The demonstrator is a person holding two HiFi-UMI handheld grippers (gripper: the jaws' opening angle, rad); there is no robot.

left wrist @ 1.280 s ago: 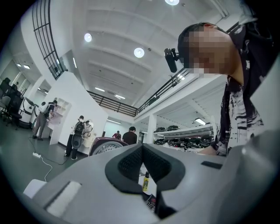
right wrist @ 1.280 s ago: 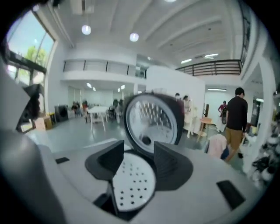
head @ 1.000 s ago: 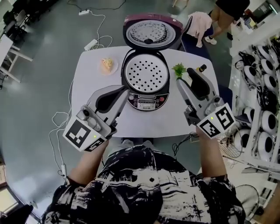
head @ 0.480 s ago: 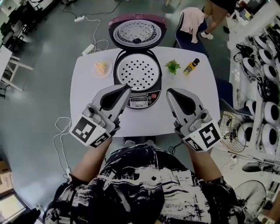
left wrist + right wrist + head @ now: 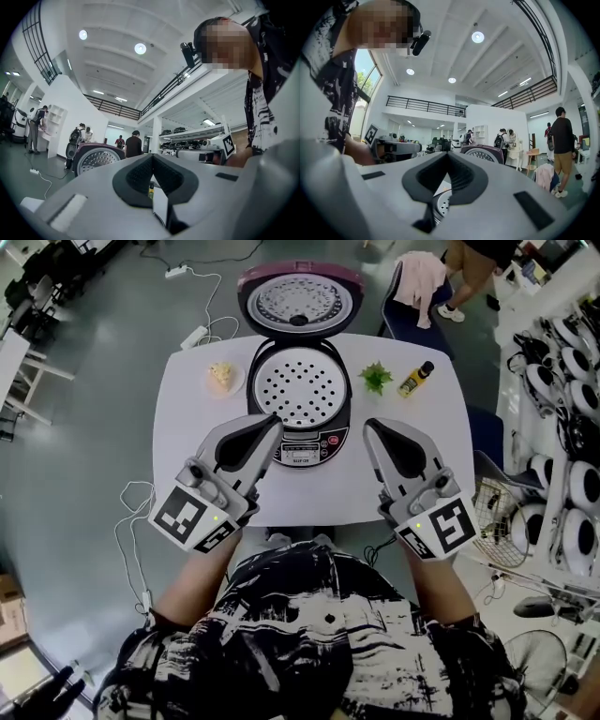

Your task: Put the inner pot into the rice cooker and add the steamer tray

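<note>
The rice cooker [image 5: 300, 432] stands open at the middle of the white table [image 5: 187, 456], its lid [image 5: 298, 301] tipped back. A white perforated steamer tray [image 5: 298, 388] lies in its mouth and hides whatever is beneath it. My left gripper [image 5: 274, 424] hovers by the cooker's front left, shut and empty. My right gripper [image 5: 368, 427] hovers at the front right, also shut and empty. In the left gripper view the lid [image 5: 96, 158] shows past the left gripper [image 5: 152, 157]. Below the right gripper [image 5: 447, 154], the right gripper view shows part of the tray [image 5: 440, 202].
A small plate with food [image 5: 221, 377] sits left of the cooker. A green sprig [image 5: 377, 378] and a yellow bottle [image 5: 415, 380] sit to its right. A chair with pink cloth [image 5: 419, 282] and a person stand behind the table. Shelves of white gear [image 5: 562, 381] line the right.
The right gripper has drawn back from beside the green sprig toward the table's front. The left gripper has shifted slightly. The view has moved a little. The cooker and tray look unchanged.
</note>
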